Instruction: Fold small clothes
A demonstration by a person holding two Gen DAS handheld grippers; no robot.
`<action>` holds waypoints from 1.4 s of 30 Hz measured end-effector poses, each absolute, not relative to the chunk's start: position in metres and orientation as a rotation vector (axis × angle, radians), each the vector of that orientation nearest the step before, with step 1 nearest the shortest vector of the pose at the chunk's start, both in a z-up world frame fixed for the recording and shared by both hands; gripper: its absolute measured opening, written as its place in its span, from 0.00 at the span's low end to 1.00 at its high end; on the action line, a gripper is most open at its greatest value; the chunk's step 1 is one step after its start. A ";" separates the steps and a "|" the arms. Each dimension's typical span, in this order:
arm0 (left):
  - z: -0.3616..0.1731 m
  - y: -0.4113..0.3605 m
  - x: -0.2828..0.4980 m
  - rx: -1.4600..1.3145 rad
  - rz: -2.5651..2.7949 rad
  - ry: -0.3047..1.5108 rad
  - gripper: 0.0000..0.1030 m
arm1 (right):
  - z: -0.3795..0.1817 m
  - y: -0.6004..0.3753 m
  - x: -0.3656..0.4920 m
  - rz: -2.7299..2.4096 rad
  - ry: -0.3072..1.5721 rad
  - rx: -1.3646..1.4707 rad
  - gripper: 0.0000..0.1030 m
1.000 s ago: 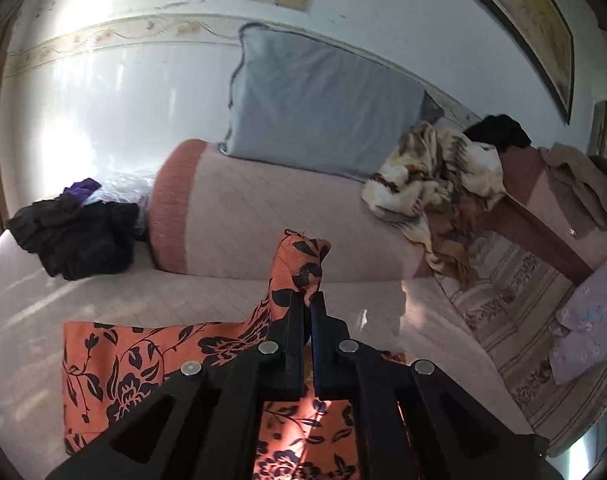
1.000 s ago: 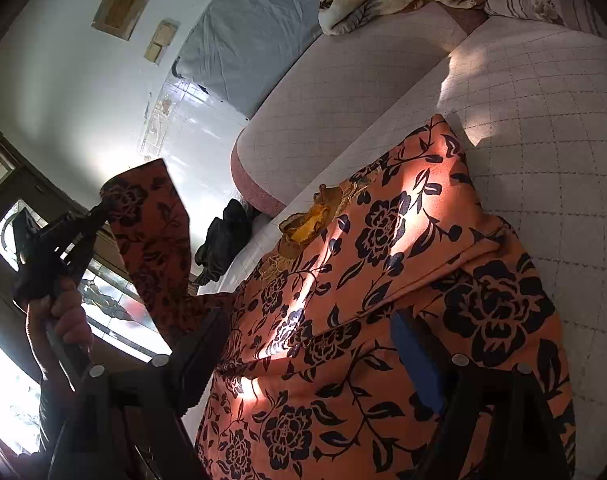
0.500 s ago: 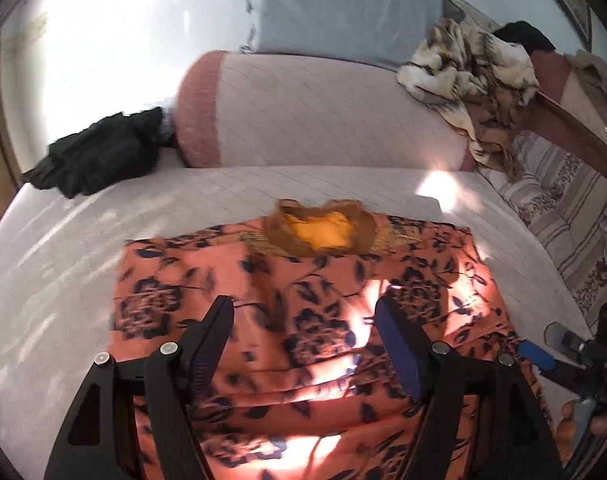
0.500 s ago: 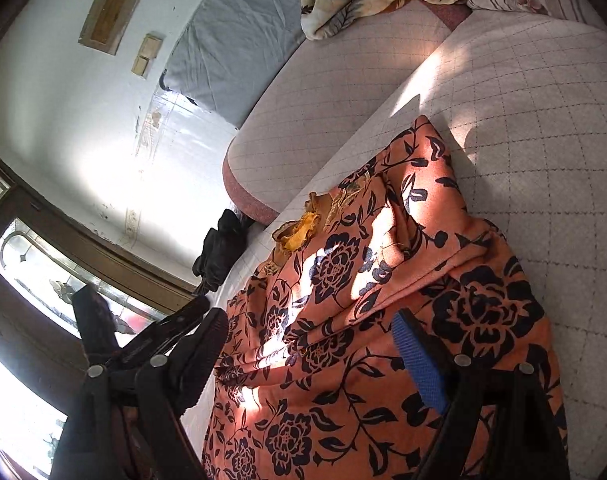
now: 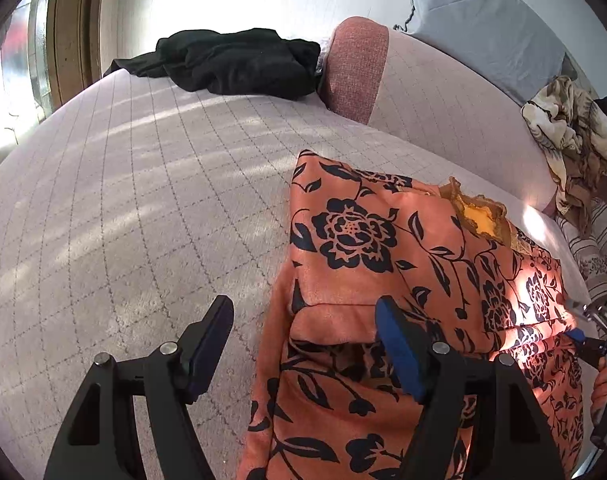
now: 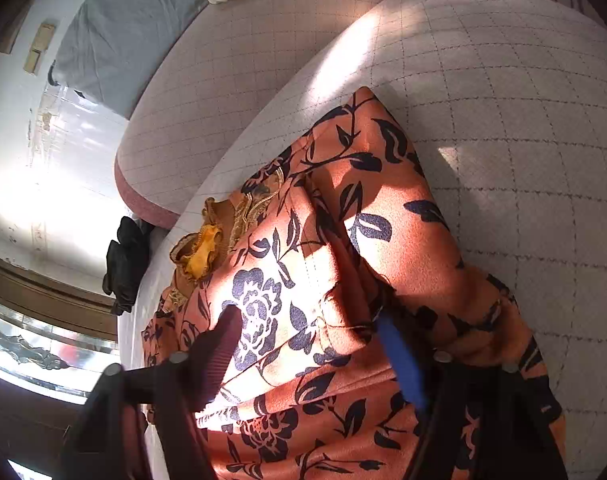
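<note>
An orange garment with black flowers (image 5: 403, 280) lies on the pale quilted bed, both sleeves folded in over the body, its yellow-lined collar (image 5: 479, 216) at the far end. It also shows in the right wrist view (image 6: 323, 280). My left gripper (image 5: 303, 344) is open and empty, low over the garment's left folded edge. My right gripper (image 6: 311, 352) is open and empty, right over the garment's middle. The right gripper also shows at the right edge of the left wrist view (image 5: 583, 332).
A black clothes pile (image 5: 231, 60) lies at the far end of the bed (image 5: 123, 200). A pink bolster (image 5: 423, 88) and a grey pillow (image 5: 491, 16) stand behind. A brown patterned cloth (image 5: 571, 140) is heaped at the right. A window frame (image 5: 67, 24) is at the left.
My left gripper let go of the left sleeve, which now lies folded over the body, and swung left over the garment's edge. My right gripper moved in closer over the cloth.
</note>
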State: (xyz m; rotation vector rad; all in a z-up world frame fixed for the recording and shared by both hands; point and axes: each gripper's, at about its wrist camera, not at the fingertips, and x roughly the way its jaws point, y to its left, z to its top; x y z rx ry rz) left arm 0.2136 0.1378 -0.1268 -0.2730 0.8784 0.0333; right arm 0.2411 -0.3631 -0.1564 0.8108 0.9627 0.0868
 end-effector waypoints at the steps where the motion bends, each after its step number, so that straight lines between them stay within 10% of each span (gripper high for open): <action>1: -0.131 0.141 0.215 -0.284 0.037 0.893 0.72 | -0.158 -0.360 0.247 0.096 0.991 0.790 0.06; 12: -0.136 0.152 0.213 -0.261 0.094 0.908 0.72 | -0.159 -0.339 0.231 0.028 1.005 0.515 0.11; 14: -0.129 0.152 0.210 -0.263 0.101 0.886 0.72 | -0.149 -0.345 0.222 0.027 0.960 0.526 0.26; 16: -0.116 0.147 0.209 -0.260 0.085 0.850 0.72 | -0.133 -0.351 0.212 0.011 0.909 0.521 0.69; 17: -0.110 0.143 0.210 -0.252 0.066 0.833 0.72 | -0.123 -0.354 0.206 -0.009 0.869 0.508 0.70; 36: -0.144 0.119 0.245 -0.124 0.062 0.933 0.78 | -0.142 -0.342 0.317 0.309 0.917 0.739 0.69; 39: -0.144 0.119 0.246 -0.130 0.059 0.934 0.78 | -0.166 -0.362 0.327 0.220 0.943 0.792 0.50; 42: -0.144 0.120 0.246 -0.140 0.060 0.934 0.78 | -0.140 -0.361 0.307 0.156 0.861 0.748 0.61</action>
